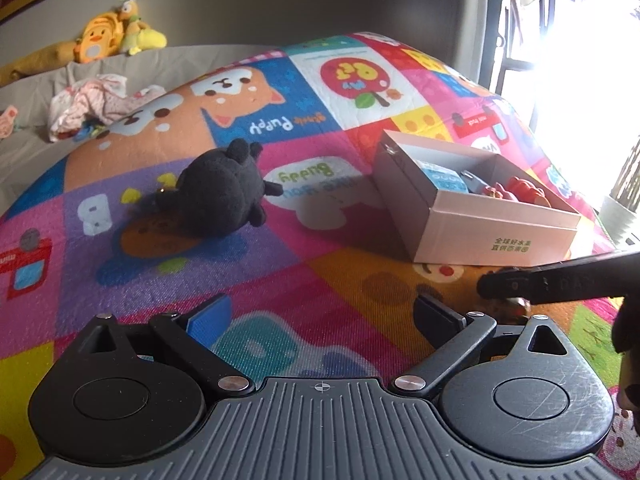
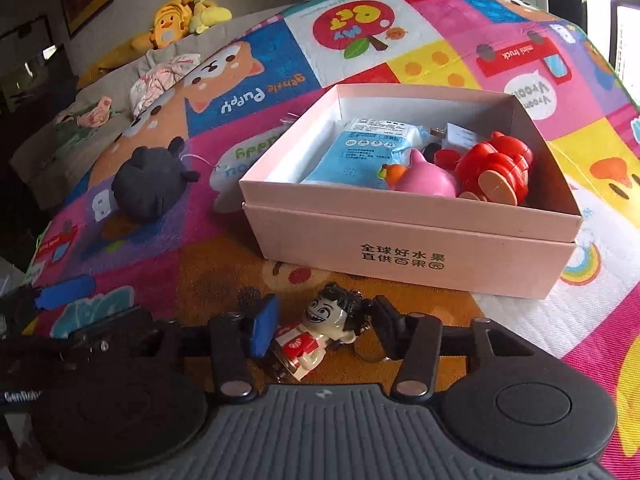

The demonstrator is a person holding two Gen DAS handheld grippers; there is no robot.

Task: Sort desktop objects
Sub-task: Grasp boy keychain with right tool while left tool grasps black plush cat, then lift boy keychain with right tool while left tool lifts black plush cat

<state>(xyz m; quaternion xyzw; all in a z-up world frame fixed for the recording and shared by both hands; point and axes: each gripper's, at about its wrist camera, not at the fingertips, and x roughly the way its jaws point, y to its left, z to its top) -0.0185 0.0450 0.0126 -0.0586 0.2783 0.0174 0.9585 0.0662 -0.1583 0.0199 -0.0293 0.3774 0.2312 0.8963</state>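
A small figurine [image 2: 326, 314] with black hair and a red-and-white body lies on the colourful mat, just in front of the pink box [image 2: 400, 256]. My right gripper [image 2: 324, 330] is shut on it: the blue pad presses its body and the other finger meets its hair. The box holds a blue packet [image 2: 352, 156], a pink toy [image 2: 424, 180] and a red toy [image 2: 496, 168]. A black plush toy [image 1: 224, 196] lies left of the box [image 1: 492, 224]. My left gripper [image 1: 324, 312] stands open above the mat with nothing between its fingers.
The play mat [image 1: 320, 92] covers the whole work surface. Behind it, a grey sofa carries yellow plush toys [image 1: 116, 32] and a crumpled cloth [image 1: 92, 100]. A bright window [image 1: 580, 60] is at the right. A finger of the right gripper [image 1: 540, 282] reaches in beside the left one.
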